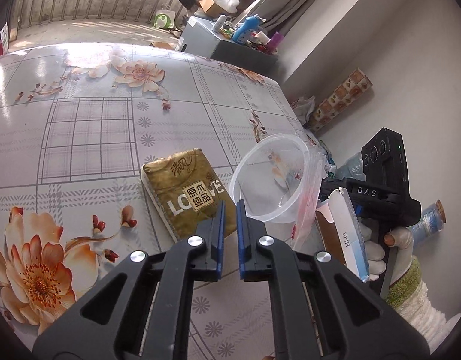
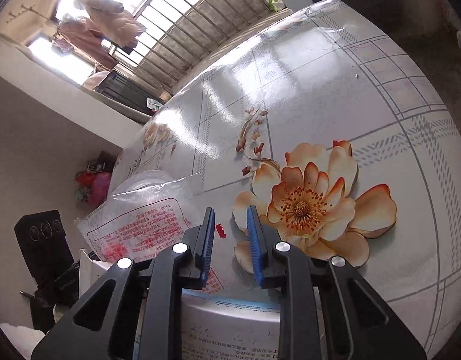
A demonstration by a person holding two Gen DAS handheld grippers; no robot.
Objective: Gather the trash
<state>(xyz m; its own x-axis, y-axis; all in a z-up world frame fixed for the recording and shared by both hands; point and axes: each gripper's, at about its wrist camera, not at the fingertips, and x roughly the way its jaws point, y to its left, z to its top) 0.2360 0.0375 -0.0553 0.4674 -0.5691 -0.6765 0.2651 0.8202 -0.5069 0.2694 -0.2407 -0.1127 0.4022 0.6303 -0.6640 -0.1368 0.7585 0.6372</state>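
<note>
Broadly, the floral-clothed table (image 1: 80,120) filled both views, with the trash bunched at 1 edge of it, next to the wall.

Next in size was a white box (image 1: 350,234) with a blue side. It stood on end just beside the person's gloved hand (image 1: 377,252), and in the right wrist view its printed face lay under the gripper body. Whether that hand carried it or it merely leaned there, I could not tell.

A printed plastic bag (image 2: 140,228) lay crumpled at the table edge, against the clear cup (image 1: 272,177). The cup was tipped on its side with its mouth toward the left camera. A gold tissue pack (image 1: 185,192) lay flat just beside the cup.

The left gripper (image 1: 230,204) had its fingers drawn together to a thin slit. 1 tip sat right at the cup's rim, but whether the rim was pinched could not be made out. The right gripper (image 2: 230,210) hovered with its fingers apart and nothing pressed between them. A tiny red scrap (image 2: 220,230) lay on the cloth in line with the gap.

My judgement is that the pick-up step was in hand, with the cup and bag as targets. The next move would call for a confirmed hold on the thin rim before lifting. The right fingers would need to come down around the scrap or the bag's edge without dragging the bag off the table.
</note>
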